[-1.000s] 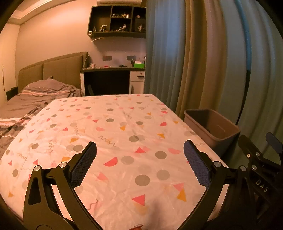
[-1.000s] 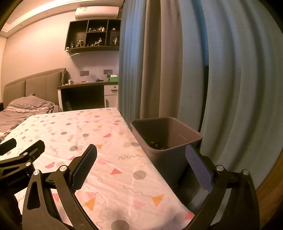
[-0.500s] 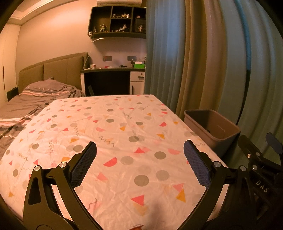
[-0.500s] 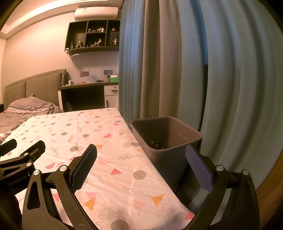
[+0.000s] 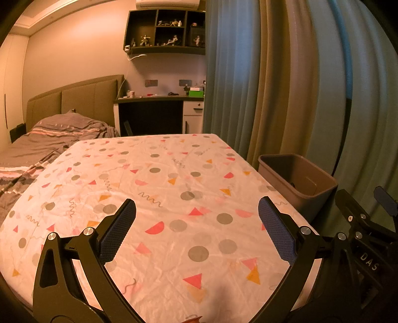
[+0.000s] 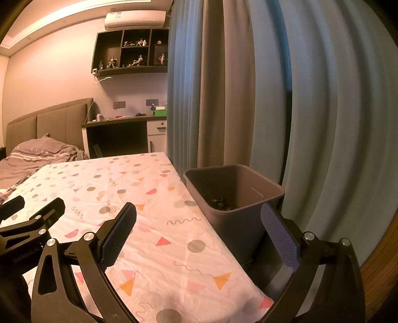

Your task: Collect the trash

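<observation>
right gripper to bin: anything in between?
Nothing loose. In the right wrist view, only patterned tablecloth lies between the open right gripper and the bin.

Dim, warm orange light tints both views. Focus is sharp at centre; fisheye distortion bends the curtains (image 6: 311, 111) toward three o'clock, and black vignetting fills every corner.

a warm, dim bedroom with pinkish walls (image 5: 74, 54). a bed (image 5: 49, 141) with a padded headboard (image 5: 74, 99) and rumpled grey bedding stands at left. beyond it a dark desk (image 5: 154, 109) sits under a wall shelf (image 5: 164, 29) of figurines and an air conditioner (image 6: 135, 20). long blue and tan curtains (image 5: 286, 87) fill the right side.
</observation>
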